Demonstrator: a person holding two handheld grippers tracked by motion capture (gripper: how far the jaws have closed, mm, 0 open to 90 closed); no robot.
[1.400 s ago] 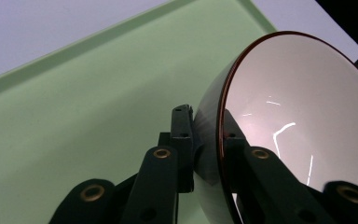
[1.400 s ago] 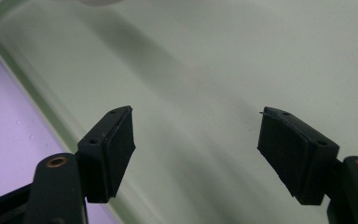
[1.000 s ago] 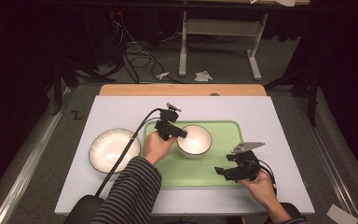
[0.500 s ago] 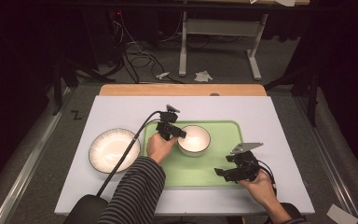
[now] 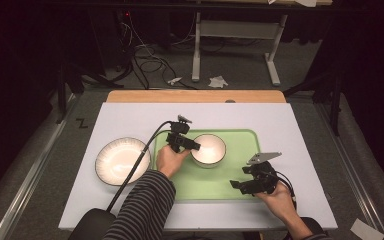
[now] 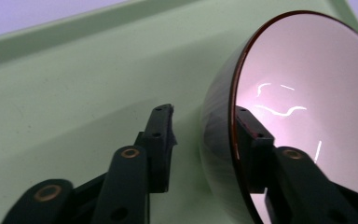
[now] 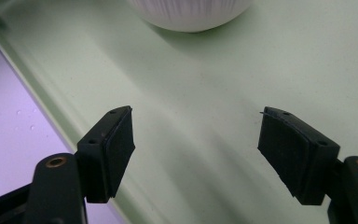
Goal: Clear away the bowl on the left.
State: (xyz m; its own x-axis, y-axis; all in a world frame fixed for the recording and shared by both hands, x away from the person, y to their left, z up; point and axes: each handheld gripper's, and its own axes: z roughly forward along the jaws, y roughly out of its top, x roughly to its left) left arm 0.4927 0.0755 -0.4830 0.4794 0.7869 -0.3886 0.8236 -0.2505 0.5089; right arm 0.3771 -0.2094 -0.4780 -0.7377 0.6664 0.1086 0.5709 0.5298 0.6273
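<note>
Just released: left gripper (image 5: 192, 145) fingers (image 6: 161, 135) clamped tight on the rim a moment ago, now opening, parted about halfway, one finger outside the wall of the bowl (image 5: 208, 149) and one inside, with a clear gap beside the outer finger in the left gripper view and nothing pinched. Bowl seated on the green tray (image 5: 230, 177), toward its left-back part, upright in the high view, in much the same spot as in the two earlier high views. Judged from that: placing of the bowl on the tray looks finished, with only a withdrawal of the left hand (image 5: 169, 160) wanted before anything else; care needed to lift the inner finger clear of the rim so as not to tip or drag the bowl

Right gripper (image 5: 252, 182) hovering low over the front-right part of the tray, fingers (image 7: 114, 149) spread wide, holding nothing, bare green tray between them in the right gripper view, white ribbed underside of the bowl farther off at the top

Count: one bowl on the tray; one plate (image 5: 121, 161) on the white bench (image 5: 130, 117) just left of the tray, untouched; one tray; two grippers; two hands
</note>
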